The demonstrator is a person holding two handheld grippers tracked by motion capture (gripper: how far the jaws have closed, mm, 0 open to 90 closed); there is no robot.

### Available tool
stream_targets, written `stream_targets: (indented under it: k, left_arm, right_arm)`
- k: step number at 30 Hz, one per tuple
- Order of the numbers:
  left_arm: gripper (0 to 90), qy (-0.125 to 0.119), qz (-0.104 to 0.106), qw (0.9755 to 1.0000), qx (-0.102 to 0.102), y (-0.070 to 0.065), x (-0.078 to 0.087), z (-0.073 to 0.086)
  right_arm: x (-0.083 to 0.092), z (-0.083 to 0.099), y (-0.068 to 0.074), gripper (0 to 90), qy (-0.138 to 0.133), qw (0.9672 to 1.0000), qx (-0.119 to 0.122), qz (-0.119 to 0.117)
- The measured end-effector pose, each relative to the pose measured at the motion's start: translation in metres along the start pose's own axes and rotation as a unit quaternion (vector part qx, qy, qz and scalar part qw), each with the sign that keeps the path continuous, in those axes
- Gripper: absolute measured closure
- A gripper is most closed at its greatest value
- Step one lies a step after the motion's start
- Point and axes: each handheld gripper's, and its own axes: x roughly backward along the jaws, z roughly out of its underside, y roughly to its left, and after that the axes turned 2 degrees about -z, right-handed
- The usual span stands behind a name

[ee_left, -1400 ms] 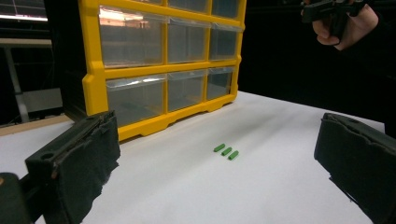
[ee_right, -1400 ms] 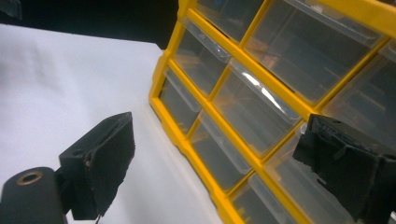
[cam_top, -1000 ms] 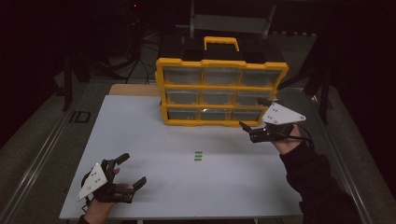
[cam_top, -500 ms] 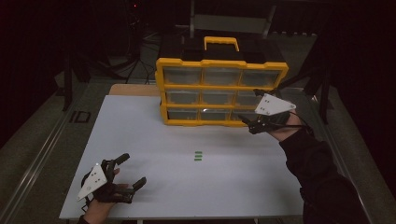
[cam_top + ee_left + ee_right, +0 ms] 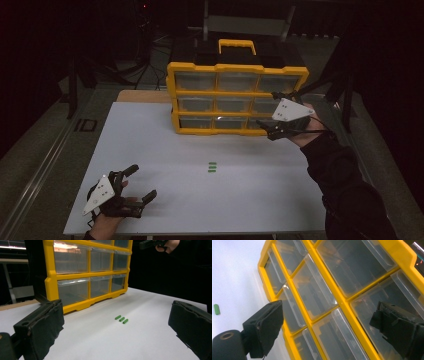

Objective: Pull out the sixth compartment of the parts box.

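Observation:
A yellow drawer cabinet [image 5: 235,95] with clear drawers stands upright at the back of the white table [image 5: 165,145]. Three small green pieces [image 5: 212,167] lie side by side on the table's middle, also in the left gripper view [image 5: 121,319]. My right gripper [image 5: 267,112] is open and held close against the cabinet's right-hand drawers [image 5: 329,297], nothing between its jaws. My left gripper [image 5: 137,182] rests open near the table's front left corner, pointing towards the cabinet [image 5: 87,275], empty.
A wooden board [image 5: 142,96] lies behind the table's back left, beside the cabinet. Dark stands and cables fill the floor beyond. The person's right sleeve [image 5: 345,190] crosses the table's right edge.
My right gripper has risen and moved back towards the cabinet's right-hand drawers. The left gripper has stayed where it was.

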Motion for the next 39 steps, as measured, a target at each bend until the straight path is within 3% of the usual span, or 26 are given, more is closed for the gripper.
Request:
stream_targets:
  k: [14, 17, 27, 31, 39]
  left_arm:
    - [0.0, 0.001, -0.004, 1.0, 0.002, -0.001, 0.0, 0.0]
    - [0.0, 0.004, -0.005, 1.0, 0.001, -0.001, 0.001, 0.001]
    - [0.0, 0.004, -0.008, 1.0, 0.002, -0.002, 0.002, 0.001]
    - [0.0, 0.005, -0.009, 0.9999, 0.002, -0.002, 0.002, 0.001]
    - [0.0, 0.007, -0.015, 0.9999, 0.004, -0.003, 0.004, 0.002]
  right_arm:
    - [-0.009, -0.001, -0.007, 8.8, 0.015, 0.9995, 0.026, -0.003]
    - [-0.011, 0.0, -0.009, 12.1, 0.022, 0.9988, 0.042, -0.007]
    - [-0.016, 0.0, -0.011, 16.4, 0.037, 0.9975, 0.059, -0.012]
    - [-0.019, -0.001, -0.011, 18.5, 0.039, 0.9962, 0.076, -0.013]
    - [-0.027, 0.008, -0.015, 29.9, 0.056, 0.9903, 0.126, -0.021]
